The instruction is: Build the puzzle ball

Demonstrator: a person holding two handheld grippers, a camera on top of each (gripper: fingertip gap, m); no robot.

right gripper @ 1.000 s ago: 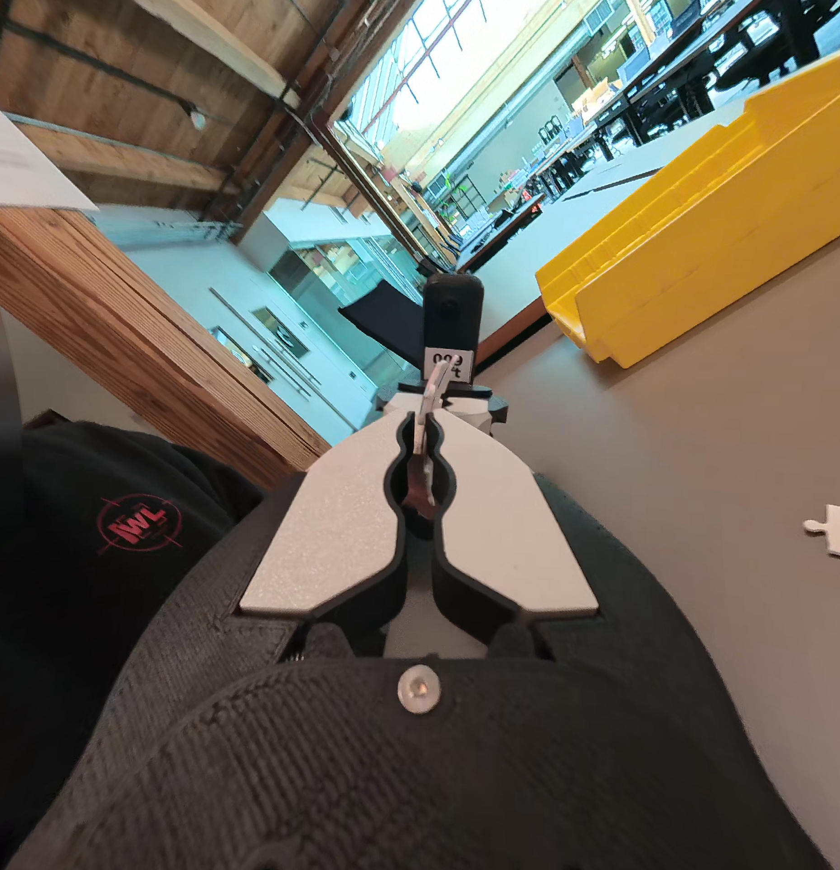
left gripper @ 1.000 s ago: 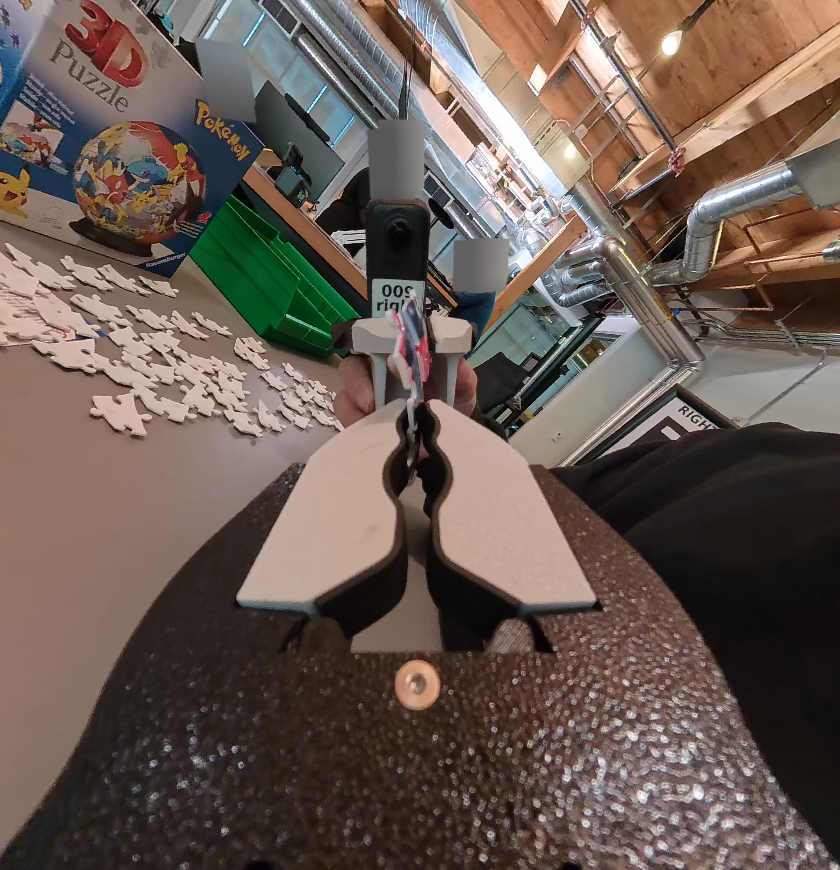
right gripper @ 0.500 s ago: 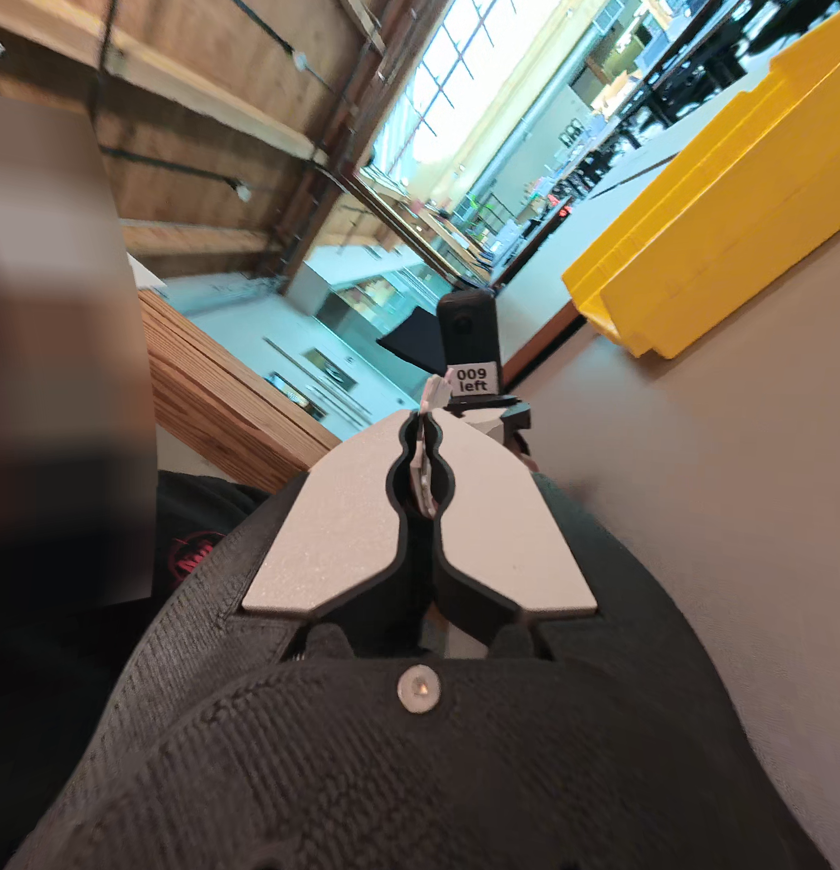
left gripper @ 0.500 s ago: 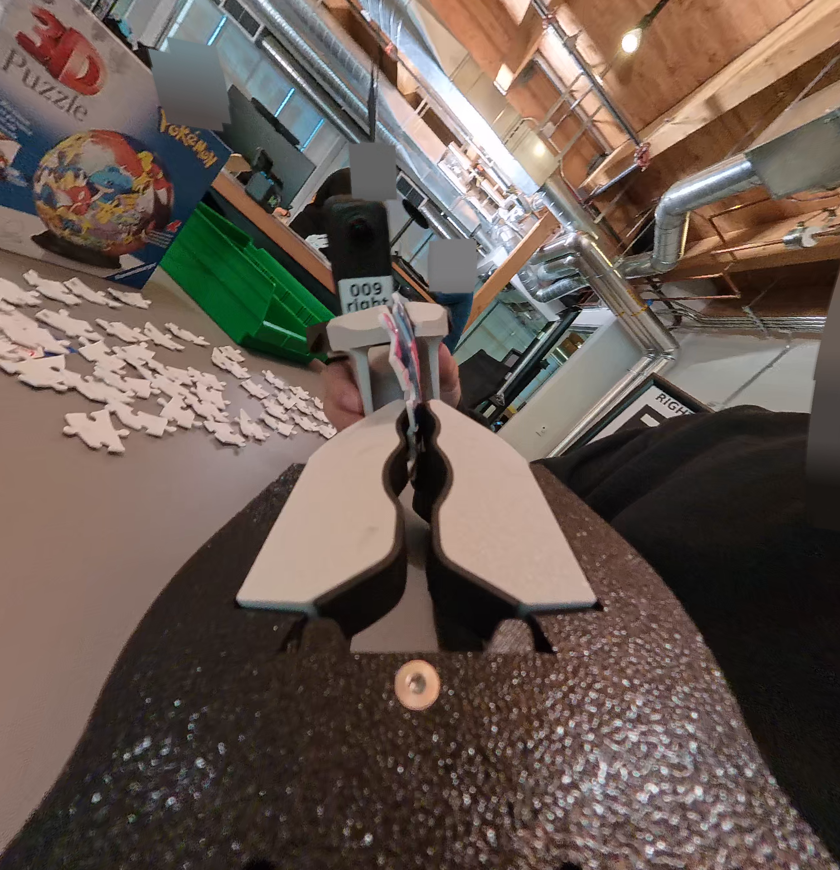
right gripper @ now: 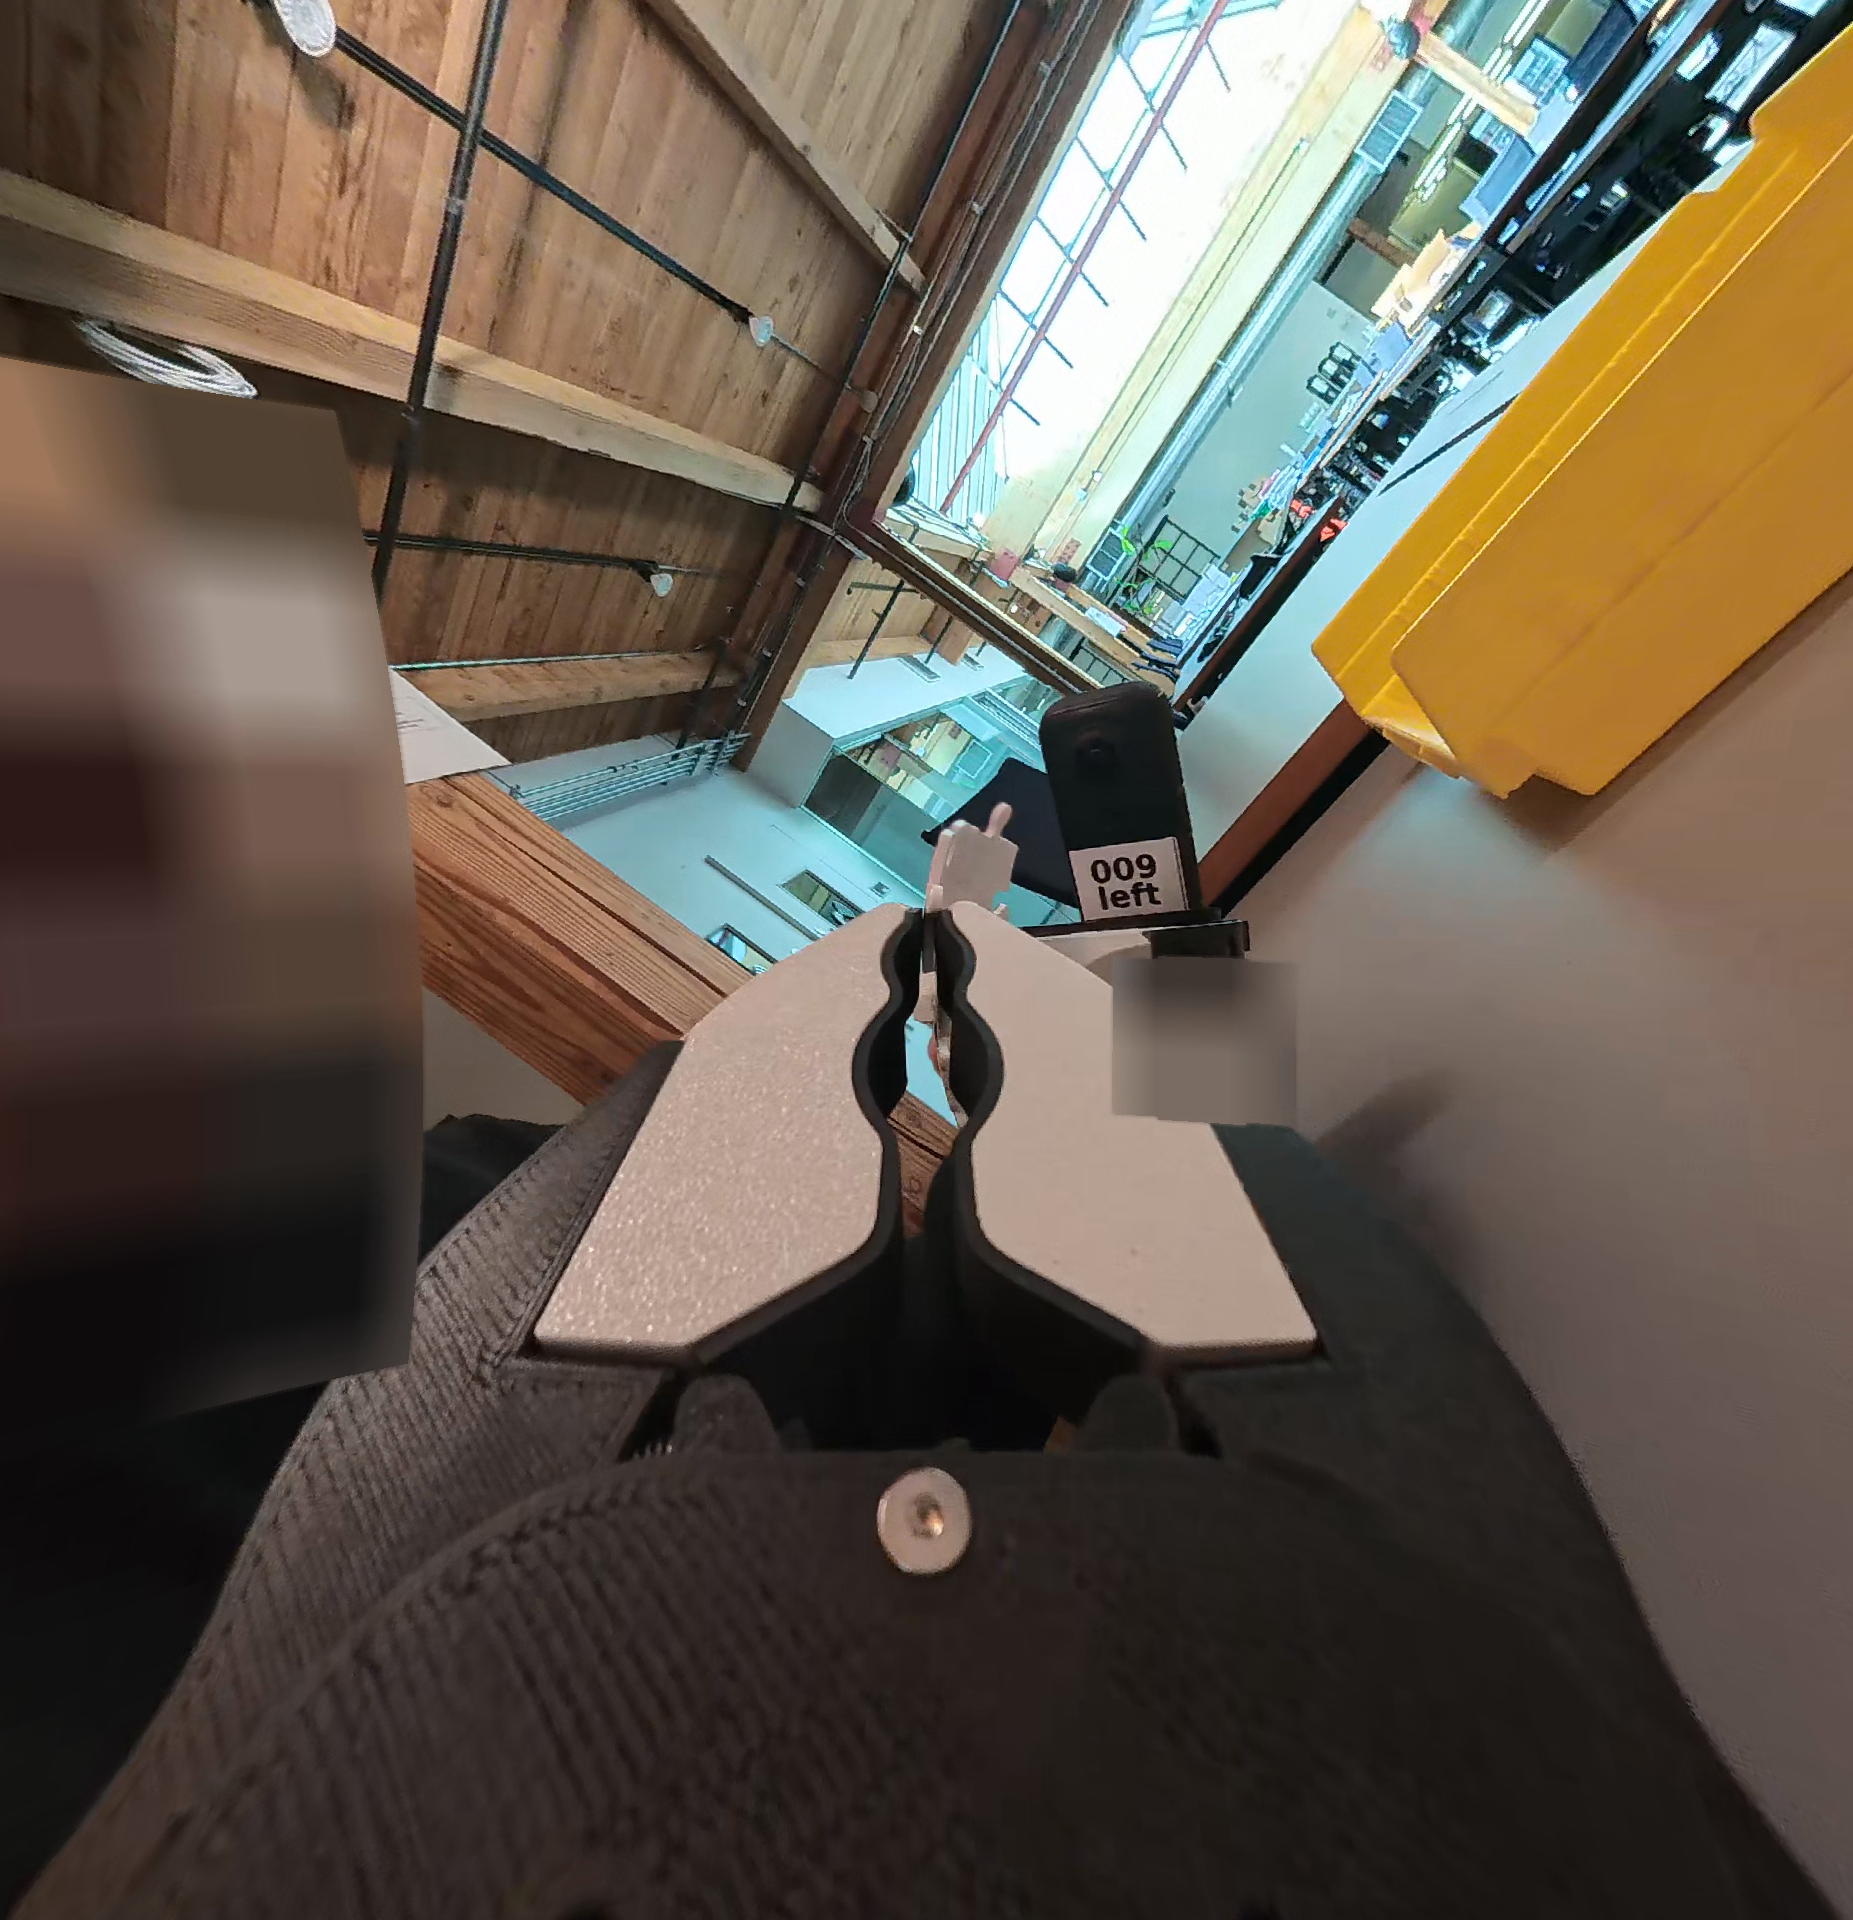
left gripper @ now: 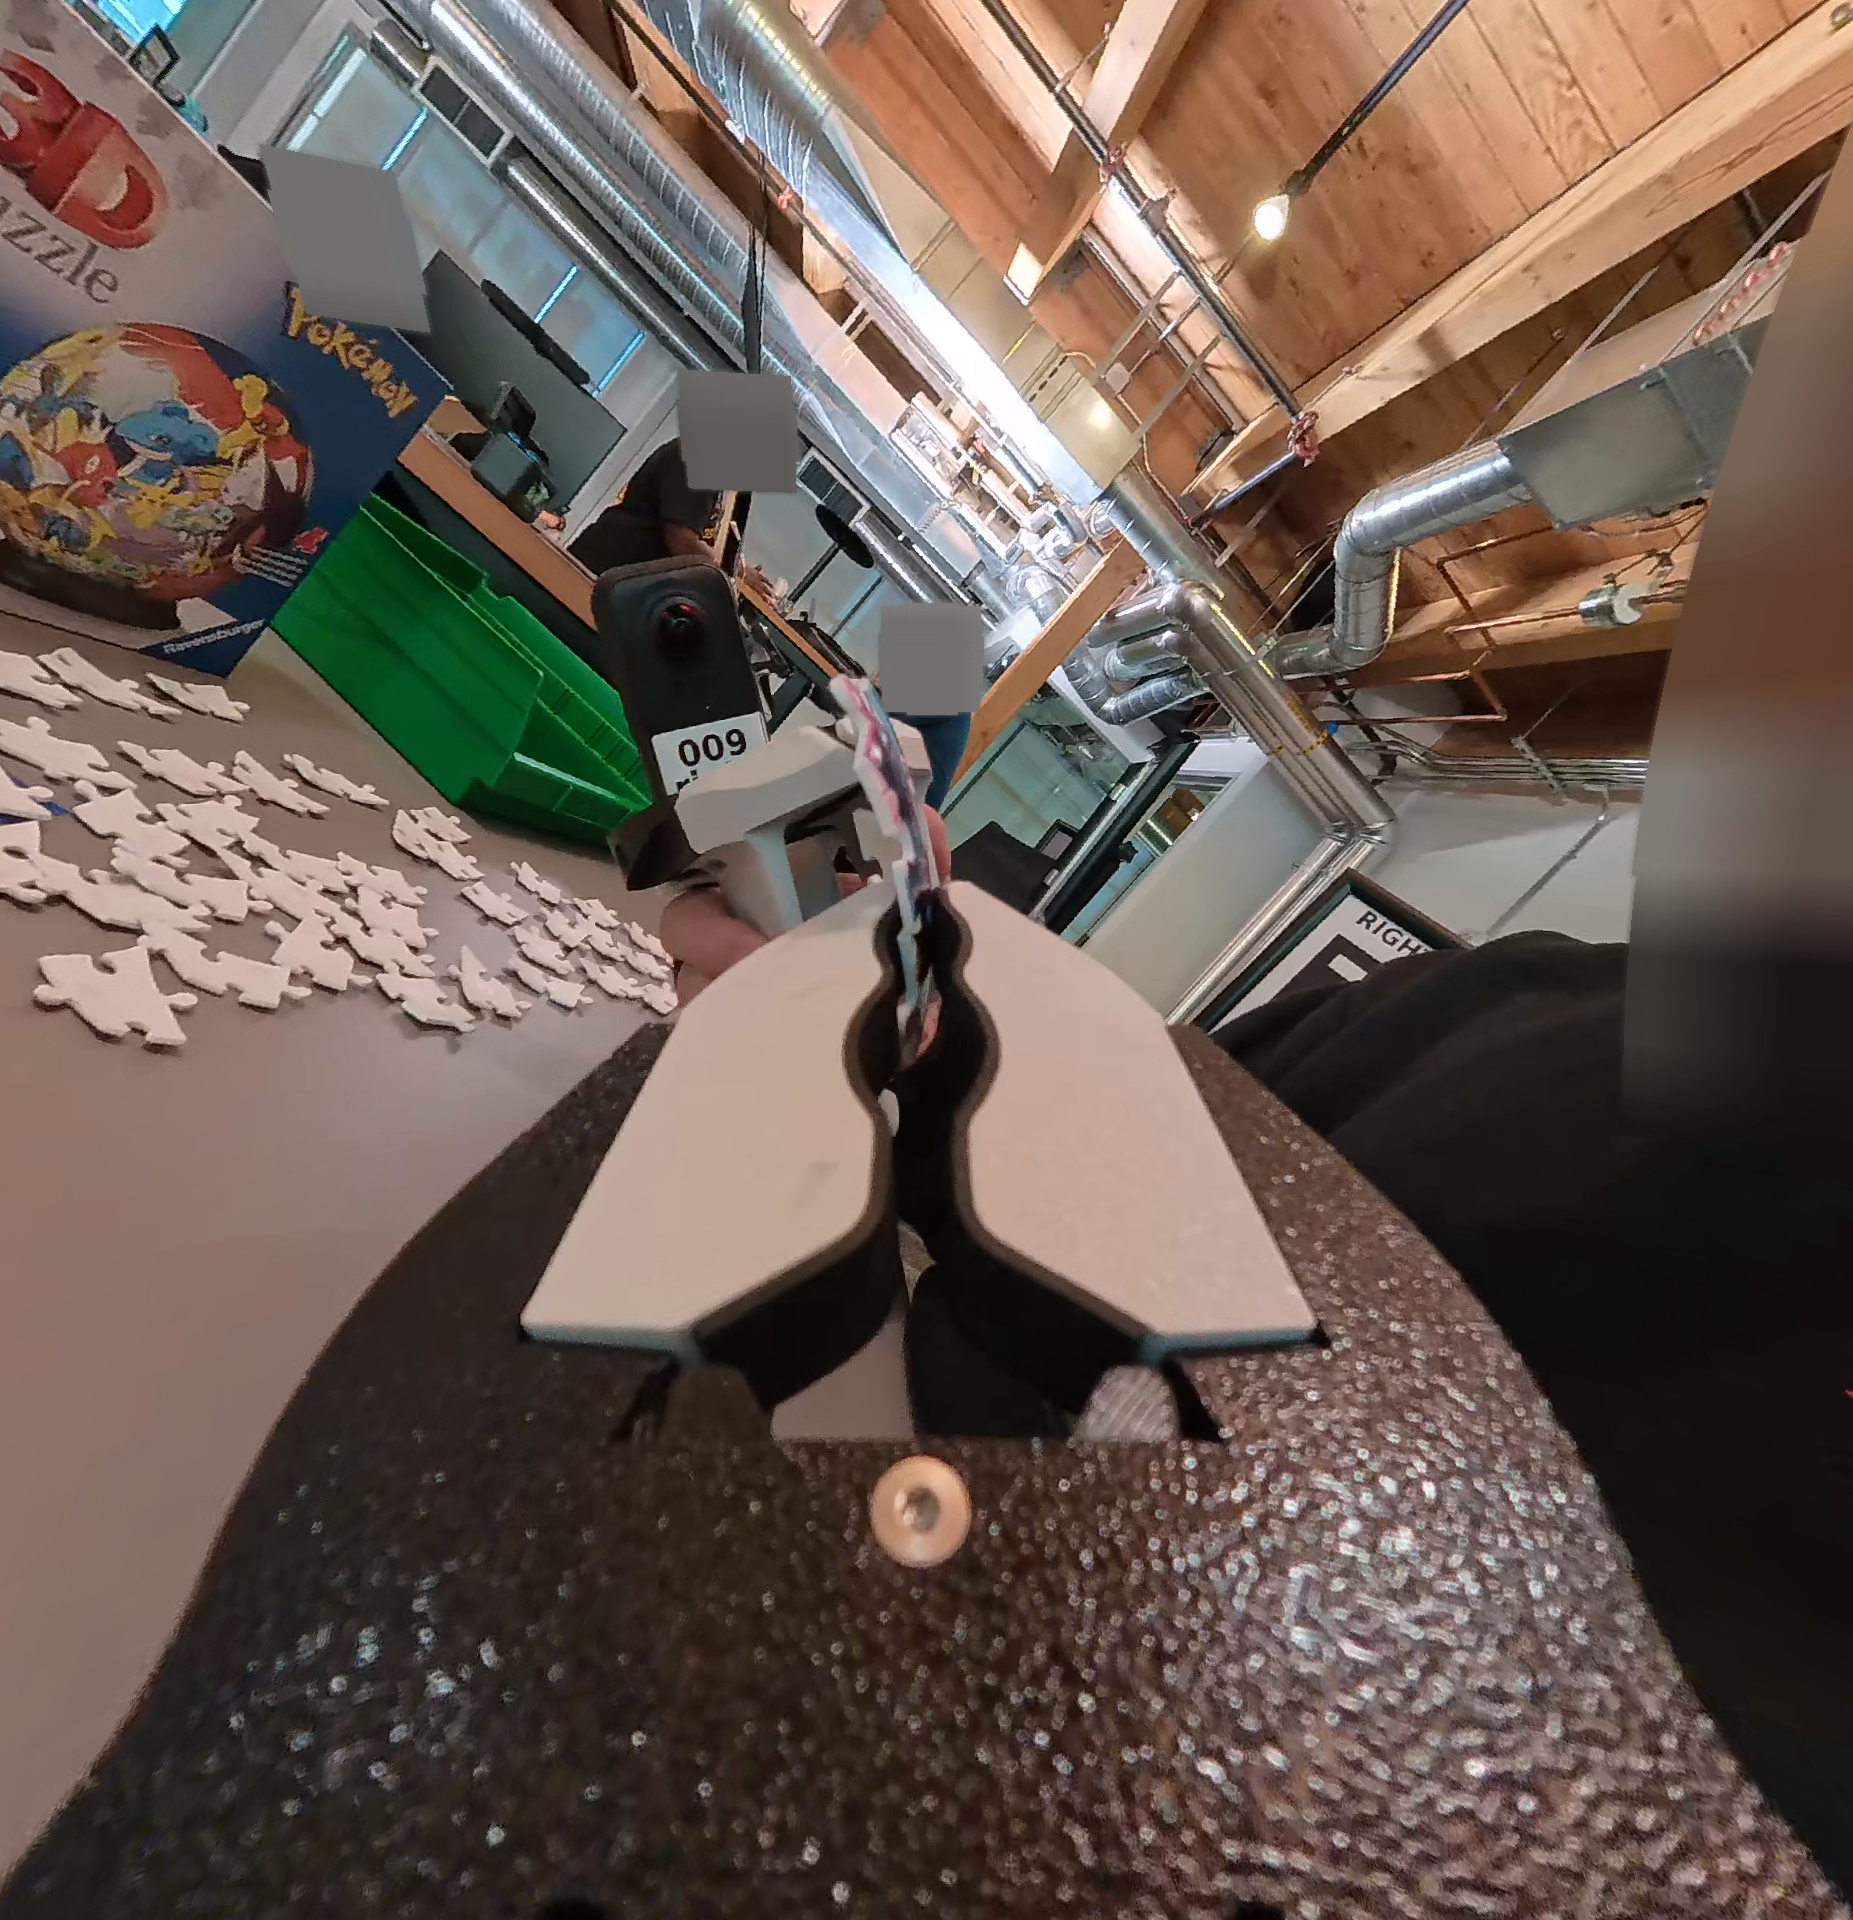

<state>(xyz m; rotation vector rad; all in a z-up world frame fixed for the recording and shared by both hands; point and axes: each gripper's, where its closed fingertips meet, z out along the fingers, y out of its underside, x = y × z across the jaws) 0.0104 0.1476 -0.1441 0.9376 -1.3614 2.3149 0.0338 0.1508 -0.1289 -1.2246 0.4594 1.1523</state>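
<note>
- Grey tabletop (left gripper: pixel 226 1195) and timber ceiling frame both tongs, raised off the surface.
- Left gripper (left gripper: pixel 917 940) is pinched on a printed puzzle piece (left gripper: pixel 896 810); right gripper (right gripper: pixel 932 925) is pinched on a white-backed piece (right gripper: pixel 969 857).
- Since a second ago the opposing tongs drew nearer, so joining looks imminent.
- Loose pieces (left gripper: pixel 278 883) lie far left.

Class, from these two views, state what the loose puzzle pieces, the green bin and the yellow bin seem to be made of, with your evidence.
Loose puzzle pieces: thin, stiff white sheet, matte; plastic or card, unclear.
Green bin: moulded plastic, slightly glossy, with stepped walls.
Yellow bin: moulded plastic, smooth, with uniform colour and rounded rims.
</note>
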